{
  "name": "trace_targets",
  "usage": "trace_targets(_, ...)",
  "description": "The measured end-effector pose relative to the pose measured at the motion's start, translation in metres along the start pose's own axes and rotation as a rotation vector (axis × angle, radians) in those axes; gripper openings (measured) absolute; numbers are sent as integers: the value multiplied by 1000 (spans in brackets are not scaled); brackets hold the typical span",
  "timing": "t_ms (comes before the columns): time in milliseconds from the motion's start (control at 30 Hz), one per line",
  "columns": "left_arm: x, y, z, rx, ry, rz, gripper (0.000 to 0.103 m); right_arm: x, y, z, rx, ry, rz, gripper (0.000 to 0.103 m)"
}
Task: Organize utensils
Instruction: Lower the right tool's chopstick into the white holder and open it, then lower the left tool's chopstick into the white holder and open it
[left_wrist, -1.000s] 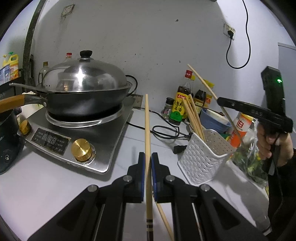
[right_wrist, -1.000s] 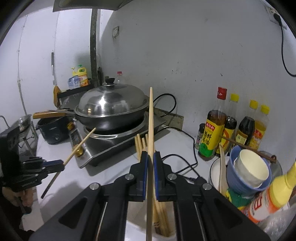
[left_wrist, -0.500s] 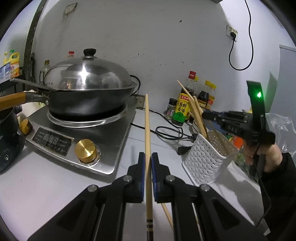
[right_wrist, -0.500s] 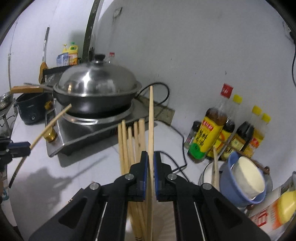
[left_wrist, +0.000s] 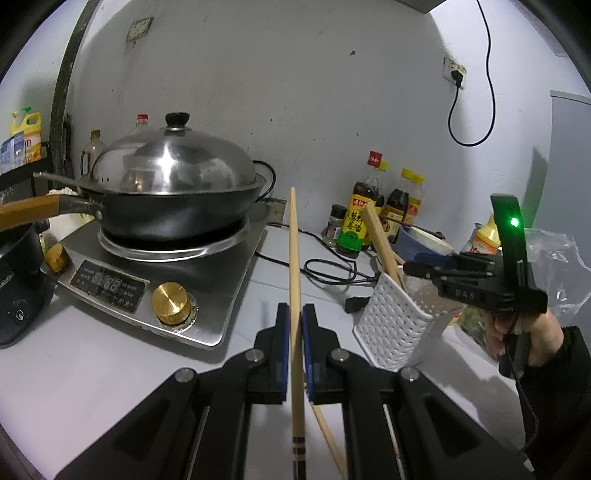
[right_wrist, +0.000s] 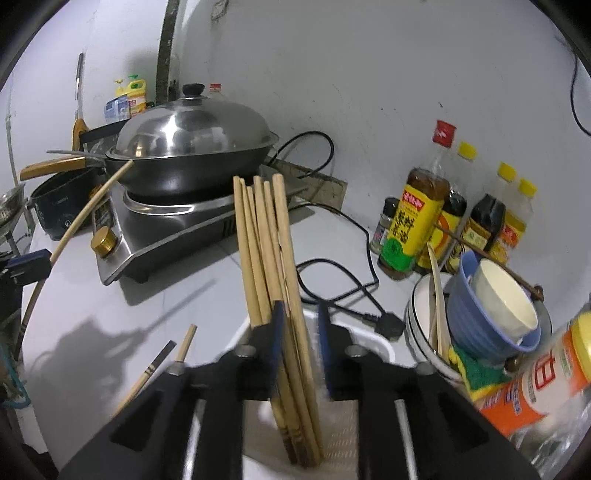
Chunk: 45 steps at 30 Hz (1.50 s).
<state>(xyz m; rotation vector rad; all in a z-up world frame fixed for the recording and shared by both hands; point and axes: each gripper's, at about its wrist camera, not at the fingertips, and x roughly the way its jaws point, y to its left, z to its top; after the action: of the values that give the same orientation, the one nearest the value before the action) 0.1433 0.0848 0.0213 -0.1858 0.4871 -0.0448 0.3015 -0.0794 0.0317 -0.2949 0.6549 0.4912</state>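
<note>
My left gripper (left_wrist: 294, 325) is shut on a single wooden chopstick (left_wrist: 294, 258) that points up and forward over the counter. A second chopstick (left_wrist: 328, 439) lies on the counter below it. The white perforated holder (left_wrist: 399, 325) stands to the right, with my right gripper (left_wrist: 417, 267) over its top. In the right wrist view, my right gripper (right_wrist: 298, 321) sits above the holder's rim (right_wrist: 376, 343) and its jaws are opening. Several chopsticks (right_wrist: 269, 258) stand in the holder between the jaws, and the right pad is clear of them. Two loose chopsticks (right_wrist: 184, 341) lie left of the holder.
An induction cooker (left_wrist: 147, 288) bearing a lidded wok (left_wrist: 173, 184) fills the left. Sauce bottles (right_wrist: 413, 221) line the wall. Stacked bowls (right_wrist: 491, 310) and a seasoning jar (right_wrist: 535, 376) crowd the right. A black cable and plug (right_wrist: 384, 321) lie behind the holder.
My right gripper sank over the holder and its jaws parted. The chopstick it gripped now stands with the others in the holder. The left gripper kept still.
</note>
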Motion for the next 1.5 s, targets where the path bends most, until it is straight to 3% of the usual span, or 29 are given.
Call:
trace_targets(633,-10,-60,16,90,-32,-23,6,-60,-29,-42,121,-40,39,39)
trace_targets(867,5,-77,31,61,-42,-70,6,-79,-42,-52,158,-76,60,40)
trace_targets(967,15,-90,43,54,-46,-123,6,-87,-52,-53,182,-103,71,40)
trace_targets(1100,30,-112,56,86,-66,-149,6,-93,-66,-51,198,-133,70,46)
trace_targets(1267,62,-128,69,49,-85,-170,6,-93,-84,-51,226,-160,79,46)
trace_targets(1500,118,-129,77,-81,-98,-88,6,-82,-99,-51,254,-184,119,47)
